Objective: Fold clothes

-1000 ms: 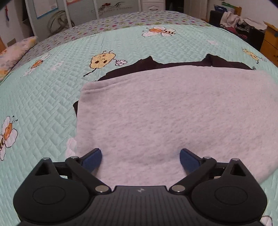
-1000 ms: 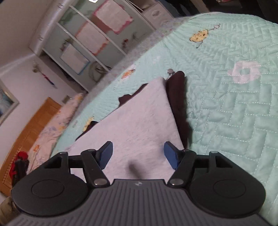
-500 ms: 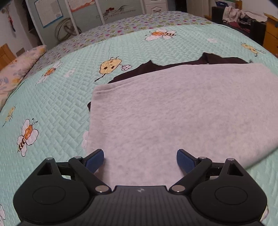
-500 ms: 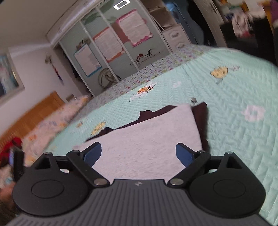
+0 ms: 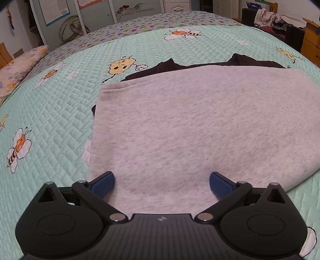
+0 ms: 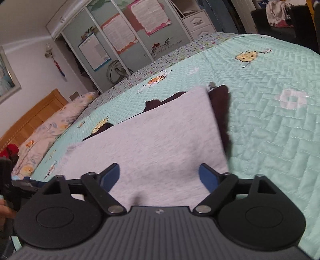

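Nearest in the left wrist view, left gripper (image 5: 161, 183) spread wide, blue fingertips (image 5: 103, 183) well apart and clamping nothing, poised over the near edge of a folded grey sweatshirt (image 5: 200, 128). Same in the right wrist view: right gripper (image 6: 159, 176) splayed wide and empty, blue fingertips (image 6: 208, 177) framing the near end of the grey sweatshirt (image 6: 152, 152), whether touching the fabric or just above it not clear. Grey sweatshirt lying flat as a rough rectangle on a mint-green quilted bedspread (image 5: 50, 112), smooth on top, left edge straight, near right corner rounded. Under it and peeking out along the far edge and at the left side, a dark garment (image 5: 174, 65), showing two pointed bumps beyond the grey cloth; in the right wrist view the dark garment (image 6: 221, 104) also runs along the right edge of the grey piece. Around the clothes, bedspread printed with bees (image 5: 19, 147), a yellow cartoon figure (image 5: 121, 66) and white flowers (image 6: 293, 99). Farther left, a floral pillow (image 5: 22, 64) near a wooden headboard (image 6: 32, 118). Beyond the bed, a wardrobe with sliding doors (image 6: 128, 34) bearing posters and lettering, a white drawer unit (image 6: 200, 23), and, far right, a dark chair piled with clothes (image 5: 270, 18).
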{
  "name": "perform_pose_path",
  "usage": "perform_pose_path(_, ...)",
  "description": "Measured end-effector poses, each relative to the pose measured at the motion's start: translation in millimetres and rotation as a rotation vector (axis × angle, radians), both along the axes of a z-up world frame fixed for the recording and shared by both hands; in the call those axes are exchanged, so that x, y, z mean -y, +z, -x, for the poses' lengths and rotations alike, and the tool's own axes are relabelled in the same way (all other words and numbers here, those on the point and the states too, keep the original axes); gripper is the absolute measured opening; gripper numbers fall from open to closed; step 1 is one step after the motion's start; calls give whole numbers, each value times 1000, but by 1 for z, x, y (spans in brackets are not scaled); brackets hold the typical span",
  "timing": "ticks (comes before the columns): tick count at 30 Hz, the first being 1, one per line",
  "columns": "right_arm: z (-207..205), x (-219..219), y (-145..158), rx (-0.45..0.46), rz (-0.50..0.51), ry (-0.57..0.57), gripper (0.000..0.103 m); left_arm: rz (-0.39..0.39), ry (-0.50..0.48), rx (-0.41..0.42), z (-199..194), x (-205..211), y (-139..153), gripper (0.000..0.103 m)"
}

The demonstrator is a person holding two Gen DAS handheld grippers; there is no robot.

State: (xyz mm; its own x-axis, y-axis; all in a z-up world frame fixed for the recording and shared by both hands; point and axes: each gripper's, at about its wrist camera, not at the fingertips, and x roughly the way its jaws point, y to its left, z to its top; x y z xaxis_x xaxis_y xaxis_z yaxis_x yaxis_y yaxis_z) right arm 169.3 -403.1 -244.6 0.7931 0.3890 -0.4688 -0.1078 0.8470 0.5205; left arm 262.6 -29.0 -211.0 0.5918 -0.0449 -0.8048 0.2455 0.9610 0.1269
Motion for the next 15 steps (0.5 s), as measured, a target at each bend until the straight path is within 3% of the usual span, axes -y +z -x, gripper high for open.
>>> perform_pose_path(1,0,5,-1,-6,-7,-5,72,3,-4,3,-2,0,-1,103)
perform_pose_path(5,0,13,1,-17,-10,-12,59,10,-27,5,-7,-1,-2,103)
perform_pose_path(10,-1,16,-5,-1,-35,-21,55,20,-50,-10,-13,-2,-2,103)
perform_pose_path(15,0,24,-8,4,-111,-40,52,102,3,-34,-21,-12,9,103)
